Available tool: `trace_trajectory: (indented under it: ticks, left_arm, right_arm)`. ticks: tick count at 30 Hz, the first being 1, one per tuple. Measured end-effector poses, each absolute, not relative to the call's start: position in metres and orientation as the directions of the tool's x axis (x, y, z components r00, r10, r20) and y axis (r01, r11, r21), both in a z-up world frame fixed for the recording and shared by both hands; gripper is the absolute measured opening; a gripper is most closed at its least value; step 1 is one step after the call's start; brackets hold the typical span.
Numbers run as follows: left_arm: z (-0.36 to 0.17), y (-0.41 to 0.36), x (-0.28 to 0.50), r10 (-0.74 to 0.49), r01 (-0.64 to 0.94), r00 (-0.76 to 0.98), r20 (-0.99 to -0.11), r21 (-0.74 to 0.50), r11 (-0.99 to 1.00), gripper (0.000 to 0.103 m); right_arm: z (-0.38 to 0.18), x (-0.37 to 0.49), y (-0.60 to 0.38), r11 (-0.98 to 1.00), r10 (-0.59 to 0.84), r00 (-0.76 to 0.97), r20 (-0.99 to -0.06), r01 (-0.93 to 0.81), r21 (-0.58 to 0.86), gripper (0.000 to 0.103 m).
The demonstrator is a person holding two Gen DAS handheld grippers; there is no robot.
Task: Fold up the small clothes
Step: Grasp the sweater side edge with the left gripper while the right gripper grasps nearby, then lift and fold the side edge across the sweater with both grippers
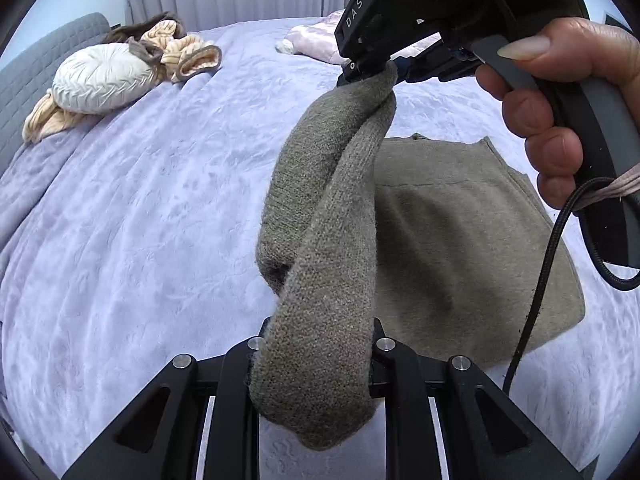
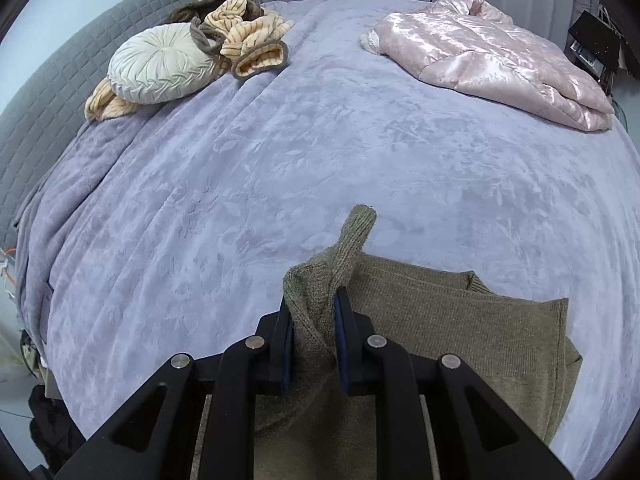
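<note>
An olive-grey knit sweater (image 1: 452, 240) lies partly folded on the lilac bed cover (image 1: 140, 220). Its sleeve (image 1: 328, 208) hangs lifted in a loop between both grippers. My left gripper (image 1: 316, 344) is shut on one end of the sleeve. My right gripper (image 1: 368, 68), held by a hand, is shut on the other end, higher up. In the right wrist view the right gripper (image 2: 314, 320) pinches the sleeve (image 2: 348, 248) above the sweater body (image 2: 480, 336).
A round white cushion (image 2: 160, 66) and a striped peach blanket (image 2: 248, 32) lie at the far left by a grey headboard (image 2: 48, 92). A folded pink quilted jacket (image 2: 492, 56) lies at the far right. A black cable (image 1: 540, 272) hangs from the right gripper.
</note>
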State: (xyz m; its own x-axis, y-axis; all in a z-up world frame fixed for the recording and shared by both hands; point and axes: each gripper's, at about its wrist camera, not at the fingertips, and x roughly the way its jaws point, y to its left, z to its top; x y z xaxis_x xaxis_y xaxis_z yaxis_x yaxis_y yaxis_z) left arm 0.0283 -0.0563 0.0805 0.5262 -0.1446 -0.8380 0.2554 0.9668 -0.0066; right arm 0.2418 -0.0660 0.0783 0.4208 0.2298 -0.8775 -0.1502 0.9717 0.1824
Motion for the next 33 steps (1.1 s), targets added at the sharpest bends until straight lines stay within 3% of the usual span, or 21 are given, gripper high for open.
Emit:
trace_trajectory:
  ticks: [19, 33]
  left_arm:
    - [0.051, -0.131, 0.022, -0.109, 0.329, 0.501, -0.859, 0.073, 0.942, 0.021]
    - [0.045, -0.177, 0.034, 0.05, 0.309, 0.5, -0.865, 0.232, 0.923, 0.021]
  right_arm:
    - [0.083, 0.21, -0.176, 0.963, 0.269, 0.449, -0.852, -0.13, 0.236, 0.019]
    - [0.081, 0.206, -0.219, 0.937, 0.342, 0.443, -0.829, -0.234, 0.261, 0.019]
